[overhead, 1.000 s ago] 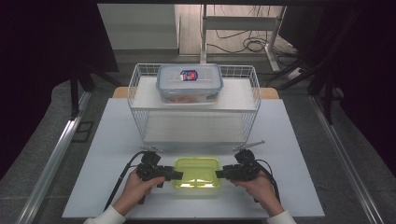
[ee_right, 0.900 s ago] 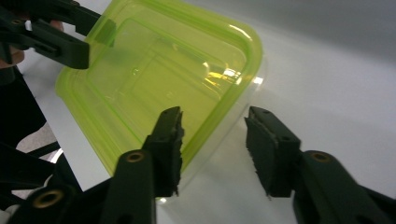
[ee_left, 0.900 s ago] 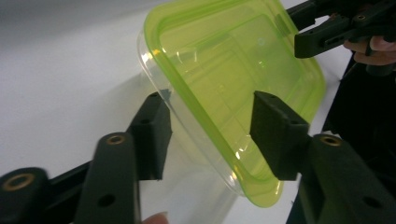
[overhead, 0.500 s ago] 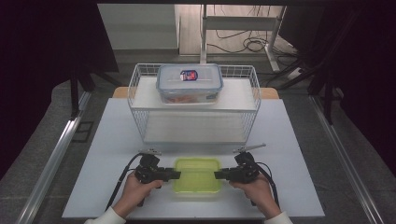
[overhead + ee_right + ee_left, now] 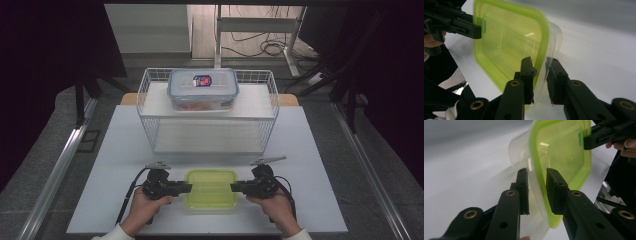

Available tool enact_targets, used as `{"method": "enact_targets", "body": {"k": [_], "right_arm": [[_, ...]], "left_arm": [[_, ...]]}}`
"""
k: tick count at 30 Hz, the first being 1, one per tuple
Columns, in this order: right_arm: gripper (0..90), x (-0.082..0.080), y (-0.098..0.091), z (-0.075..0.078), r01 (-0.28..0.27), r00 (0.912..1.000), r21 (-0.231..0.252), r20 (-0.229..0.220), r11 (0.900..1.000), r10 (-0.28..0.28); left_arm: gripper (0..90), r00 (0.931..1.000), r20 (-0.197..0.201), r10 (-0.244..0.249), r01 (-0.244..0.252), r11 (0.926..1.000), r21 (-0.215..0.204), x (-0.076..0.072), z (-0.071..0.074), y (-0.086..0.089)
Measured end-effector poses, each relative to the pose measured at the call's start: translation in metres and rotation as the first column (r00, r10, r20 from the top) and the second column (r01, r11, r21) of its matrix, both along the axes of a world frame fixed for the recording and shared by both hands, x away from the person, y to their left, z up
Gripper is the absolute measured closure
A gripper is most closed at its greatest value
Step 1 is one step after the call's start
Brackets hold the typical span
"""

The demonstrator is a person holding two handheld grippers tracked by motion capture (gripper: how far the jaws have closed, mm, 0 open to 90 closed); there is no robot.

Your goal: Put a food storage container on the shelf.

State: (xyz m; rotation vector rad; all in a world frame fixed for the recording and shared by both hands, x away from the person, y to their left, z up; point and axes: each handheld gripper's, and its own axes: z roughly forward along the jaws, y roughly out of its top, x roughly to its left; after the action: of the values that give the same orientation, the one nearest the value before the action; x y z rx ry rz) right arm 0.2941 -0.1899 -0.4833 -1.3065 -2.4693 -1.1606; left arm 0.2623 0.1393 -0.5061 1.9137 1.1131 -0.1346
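The green-lidded container [image 5: 211,188] sits on the white counter [image 5: 320,150], in front of the wire rack [image 5: 210,115] and between the person's two hands. The left tool [image 5: 186,188] meets its left edge and the right tool [image 5: 235,188] meets its right edge.

In the left gripper view, the left tool [image 5: 537,178] has its jaws spread around the rim, one jaw over the green lid [image 5: 564,152] and one outside the clear wall, with a visible gap on each side; it is not clamped. In the right gripper view, the right tool [image 5: 539,65] stands likewise, jaws apart astride the rim of the container [image 5: 506,42], and contact cannot be confirmed.

Risks, in my judgement:

- Neither tool presses firmly. If the container is lifted now, it is likely to slip out of one side and tip toward the counter.
- The clear wall looks thin and flexible. Closing hard on rim and wall together may bow the wall or pop the lid loose at that edge.
- The two holds lie on opposite edges. Unequal closing or unequal lift would tilt the container away from the rack or twist it between the tools.
- A second lidded box [image 5: 202,90] already occupies the rack's top shelf [image 5: 255,105]. If the container is bound for the rack, the wire front is a possible snag point.

Whether the container holds anything cannot be told.
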Motion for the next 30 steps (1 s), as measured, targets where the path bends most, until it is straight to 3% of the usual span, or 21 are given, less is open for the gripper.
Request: {"method": "enact_targets", "body": {"k": [4,10,20,30], "right_arm": [[79.1,-0.003,0.002,0.004,-0.007,0.9994,-0.027,0.032,0.9996,0.008],[79.2,-0.005,0.003,0.007,-0.009,0.9988,-0.007,0.049,0.9999,0.009],[79.1,-0.009,0.003,0.027,-0.02,0.9934,0.033,0.114,0.9993,0.016],[79.1,-0.006,0.005,0.052,-0.025,0.9844,0.023,0.175,0.9994,0.021]], "left_arm": [[77.8,0.9995,0.027,0.013,-0.013,0.9999,0.006,-0.003,0.002,0.0],[77.8,0.9988,0.047,0.014,-0.014,0.9999,-0.003,-0.004,0.009,0.004],[77.6,0.9935,0.113,0.014,-0.013,0.9998,-0.015,-0.008,0.03,0.009],[77.7,0.9886,0.15,0.014,-0.012,0.9998,-0.014,-0.002,0.05,0.01]]}}
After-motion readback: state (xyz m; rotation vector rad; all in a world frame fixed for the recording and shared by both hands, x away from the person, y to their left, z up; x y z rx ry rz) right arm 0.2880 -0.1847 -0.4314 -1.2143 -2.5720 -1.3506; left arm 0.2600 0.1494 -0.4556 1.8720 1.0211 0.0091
